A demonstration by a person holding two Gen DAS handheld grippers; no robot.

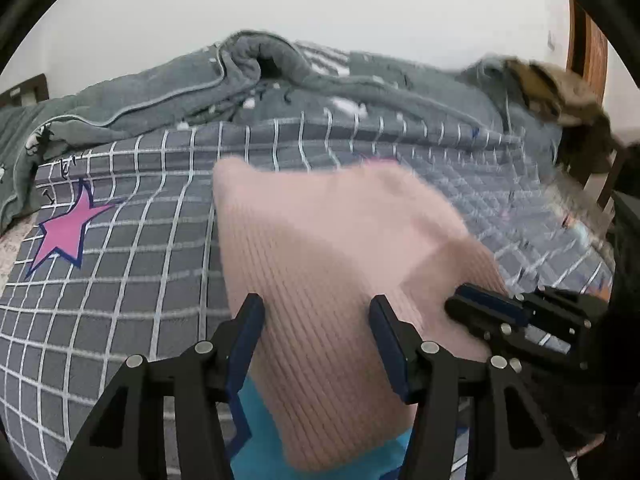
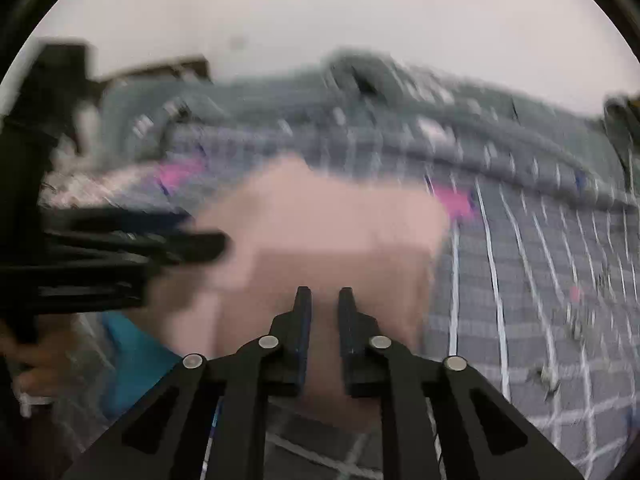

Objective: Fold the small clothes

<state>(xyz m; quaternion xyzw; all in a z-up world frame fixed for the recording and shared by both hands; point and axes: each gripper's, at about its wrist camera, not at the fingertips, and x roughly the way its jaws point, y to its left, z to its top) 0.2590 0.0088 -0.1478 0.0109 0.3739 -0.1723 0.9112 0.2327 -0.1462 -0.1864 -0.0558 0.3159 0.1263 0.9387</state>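
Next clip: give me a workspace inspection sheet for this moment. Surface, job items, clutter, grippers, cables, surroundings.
Surface: bed covered by a grey sheet with white grid lines and pink star prints.
Job's things: pink ribbed knit garment lying on the sheet, partly over a bright blue cloth.
Clutter: rumpled grey-green blanket with light piping at the far side; blurred brown fabric heap at the far right.
Grippers: left gripper open, fingers either side of the pink garment; right gripper nearly shut, the garment's edge beneath, grip unclear through blur.
Cables: nothing seen.
Surroundings: plain pale wall; wooden frame at the far right.
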